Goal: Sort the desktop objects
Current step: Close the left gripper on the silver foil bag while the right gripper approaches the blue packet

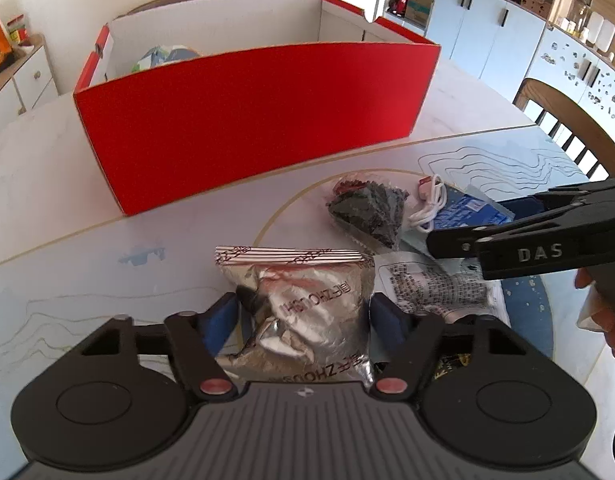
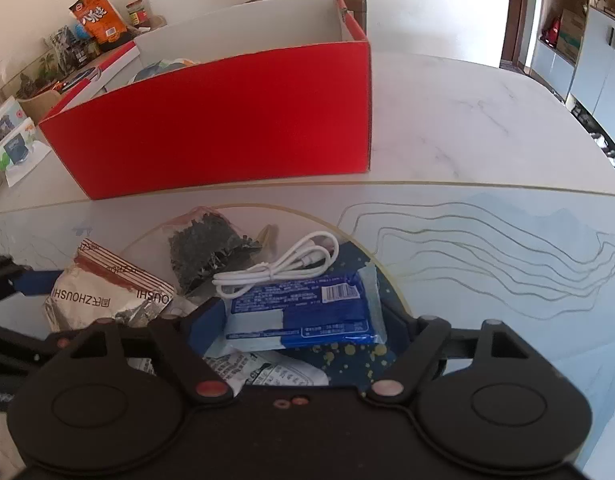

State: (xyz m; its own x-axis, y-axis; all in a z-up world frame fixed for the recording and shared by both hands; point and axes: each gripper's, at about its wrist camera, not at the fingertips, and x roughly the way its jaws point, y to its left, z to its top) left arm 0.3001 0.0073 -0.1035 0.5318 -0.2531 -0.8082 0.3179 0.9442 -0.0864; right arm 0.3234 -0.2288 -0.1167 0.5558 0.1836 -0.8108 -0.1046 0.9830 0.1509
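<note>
1. The left gripper has its jaws set on either side of the silver foil packet, low in the frame's centre; the blue pads touch its sides, gripping it.
2. The right gripper has its jaws spread around the blue wrapped packet; whether they press it, I cannot tell.
3. A white cable lies coiled on that packet's far edge, beside a bag of dark dried leaves.
4. The red box stands on the desk in the upper half of the frame.
</note>
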